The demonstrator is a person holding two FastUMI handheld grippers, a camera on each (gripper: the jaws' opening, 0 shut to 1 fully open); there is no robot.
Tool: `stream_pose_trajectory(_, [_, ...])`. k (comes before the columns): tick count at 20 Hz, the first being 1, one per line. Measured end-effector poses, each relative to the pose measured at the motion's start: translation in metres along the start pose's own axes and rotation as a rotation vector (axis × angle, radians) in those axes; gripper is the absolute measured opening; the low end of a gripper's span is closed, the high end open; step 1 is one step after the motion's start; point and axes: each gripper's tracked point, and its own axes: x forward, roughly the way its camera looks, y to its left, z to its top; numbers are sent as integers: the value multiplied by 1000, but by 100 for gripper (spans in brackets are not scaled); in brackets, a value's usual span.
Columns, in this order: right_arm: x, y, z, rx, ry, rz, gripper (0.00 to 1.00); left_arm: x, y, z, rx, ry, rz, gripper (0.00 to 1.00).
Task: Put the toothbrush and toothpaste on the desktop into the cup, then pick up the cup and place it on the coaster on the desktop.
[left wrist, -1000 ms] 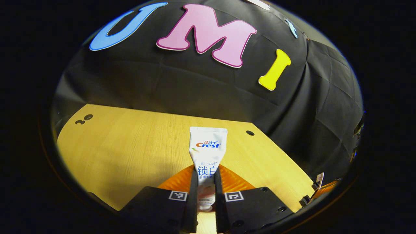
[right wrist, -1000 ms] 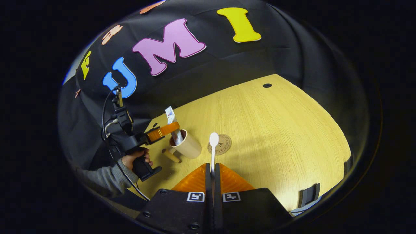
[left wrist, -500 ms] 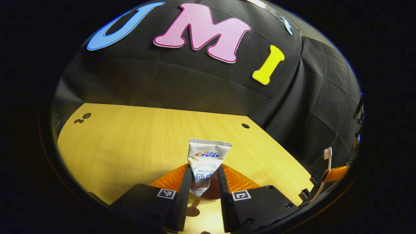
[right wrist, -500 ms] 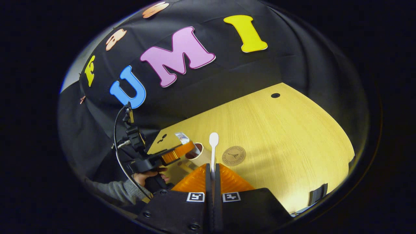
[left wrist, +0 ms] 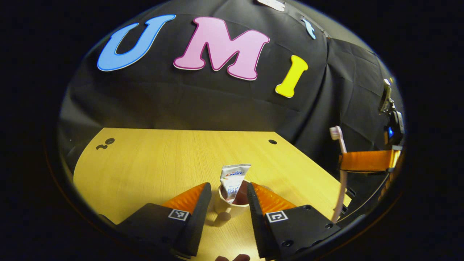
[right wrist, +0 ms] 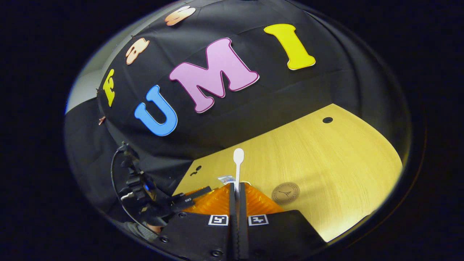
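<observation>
A white toothpaste tube [left wrist: 233, 179] stands upright inside a cream cup [left wrist: 232, 209] with a handle on the wooden desktop [left wrist: 152, 163]. My left gripper [left wrist: 226, 197] is open, its fingers apart on either side of the cup, touching nothing. At the right of the left gripper view the right gripper [left wrist: 366, 161] holds a white toothbrush [left wrist: 340, 174] upright, bristle head up. In the right gripper view my right gripper [right wrist: 237, 192] is shut on the toothbrush [right wrist: 238, 165], whose head points forward. The tube's top [right wrist: 226, 179] peeks just left of the fingers. A round brown coaster [right wrist: 285, 192] lies to the right.
The desktop [right wrist: 326, 163] ends at the black cloth wall behind. Small cable holes [left wrist: 272, 141] mark its far edge, and a pair of holes [left wrist: 104, 143] sits at the far left. The left gripper's body and cable [right wrist: 139, 188] show at the lower left of the right gripper view.
My left gripper opened and let the toothpaste drop into the cup, then backed away. My right gripper with the toothbrush rose and moved over toward the cup.
</observation>
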Motion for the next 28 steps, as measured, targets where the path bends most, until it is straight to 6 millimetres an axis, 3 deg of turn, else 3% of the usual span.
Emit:
stream_pose_trajectory(1, [9,5,7,16,-20,16,5,-11,-1,3,1,-12,0,63])
stream_pose_trajectory(2, [19,8,12,26,-36,30,5,-22,-1,4,-2,-20,-4,72])
stream_pose_trajectory(3, [29,8,14,31,-41,36,5,-32,-3,5,-9,-23,-10,64])
stream_pose_trajectory(8, [81,10,35,56,-93,54,5,-70,-6,2,-65,-20,-21,64])
stream_pose_trajectory(15, [144,-10,15,32,-94,14,5,-87,2,-10,-75,21,22,64])
stream_pose_trajectory(19, [161,-26,-2,17,-91,-5,5,-93,3,-18,-76,36,45,64])
stream_pose_trajectory(24, [166,-31,-36,-17,-53,4,5,-97,2,-37,-83,77,63,64])
stream_pose_trajectory(28, [155,-35,-37,-38,-76,-26,5,-101,1,-40,-67,85,80,64])
